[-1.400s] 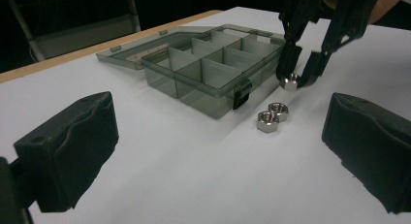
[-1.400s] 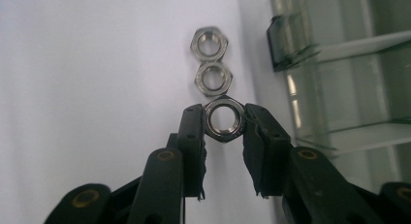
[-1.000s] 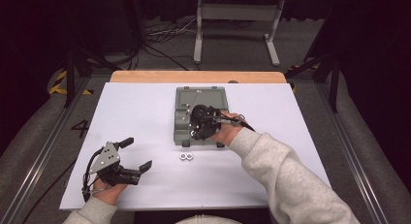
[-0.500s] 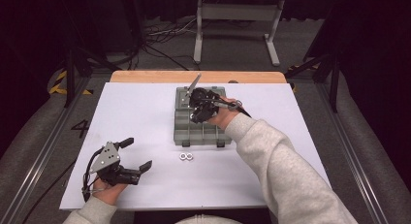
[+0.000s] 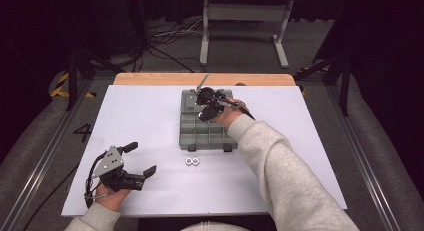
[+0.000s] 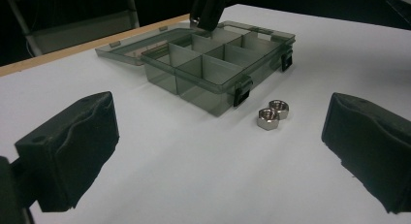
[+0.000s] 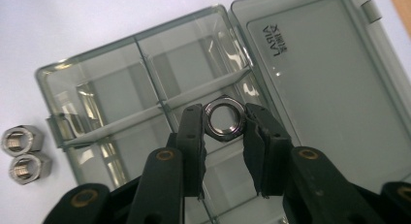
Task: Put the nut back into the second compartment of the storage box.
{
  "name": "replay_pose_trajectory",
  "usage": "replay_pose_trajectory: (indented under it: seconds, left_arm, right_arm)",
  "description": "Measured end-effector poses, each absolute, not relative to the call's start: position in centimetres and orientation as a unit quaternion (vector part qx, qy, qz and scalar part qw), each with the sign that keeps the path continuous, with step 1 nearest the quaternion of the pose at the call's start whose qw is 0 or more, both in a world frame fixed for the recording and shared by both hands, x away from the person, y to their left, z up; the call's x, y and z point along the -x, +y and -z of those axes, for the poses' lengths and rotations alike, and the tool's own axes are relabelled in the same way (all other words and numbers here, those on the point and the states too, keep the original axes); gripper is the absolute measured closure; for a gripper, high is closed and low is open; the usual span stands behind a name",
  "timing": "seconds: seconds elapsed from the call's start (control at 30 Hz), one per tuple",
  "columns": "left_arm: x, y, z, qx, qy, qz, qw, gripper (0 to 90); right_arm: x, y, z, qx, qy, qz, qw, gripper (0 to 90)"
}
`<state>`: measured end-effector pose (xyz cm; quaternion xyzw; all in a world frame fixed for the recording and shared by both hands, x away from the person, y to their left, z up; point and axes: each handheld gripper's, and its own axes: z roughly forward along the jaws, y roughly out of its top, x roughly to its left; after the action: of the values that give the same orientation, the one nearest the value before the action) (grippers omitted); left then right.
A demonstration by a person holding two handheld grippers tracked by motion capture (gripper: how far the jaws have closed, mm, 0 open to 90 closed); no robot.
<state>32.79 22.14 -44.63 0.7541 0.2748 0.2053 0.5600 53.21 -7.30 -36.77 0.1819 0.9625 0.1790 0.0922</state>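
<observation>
1. Nut (image 7: 222, 118): the right claw (image 7: 223, 122) grips it above the open compartment box (image 7: 145, 83).
2. Step, I judge: carrying it for placing; next, lower into one compartment, then release.
3. Left claw (image 6: 218, 136) rests open on the worktop (image 5: 150, 106), near two spare nuts (image 6: 272, 113).

- The high view looks forward and down over the whole white table (image 5: 150, 116).
- The left gripper view sits low near the tabletop, facing the box (image 6: 213, 69) and two nuts (image 6: 272, 112).
- The right gripper view looks steeply down, close above that box (image 7: 145, 88); all views share it.
</observation>
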Motion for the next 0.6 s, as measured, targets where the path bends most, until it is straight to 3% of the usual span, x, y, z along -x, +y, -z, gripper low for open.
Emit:
replay_pose_trajectory:
  seconds: [0.6]
  left_arm:
    - [-32.7,22.1,44.6,-0.757,0.269,-0.205,0.559,0.7]
  right_arm:
    - [-54.0,-7.0,39.5,-0.193,0.964,-0.167,0.072,69.6]
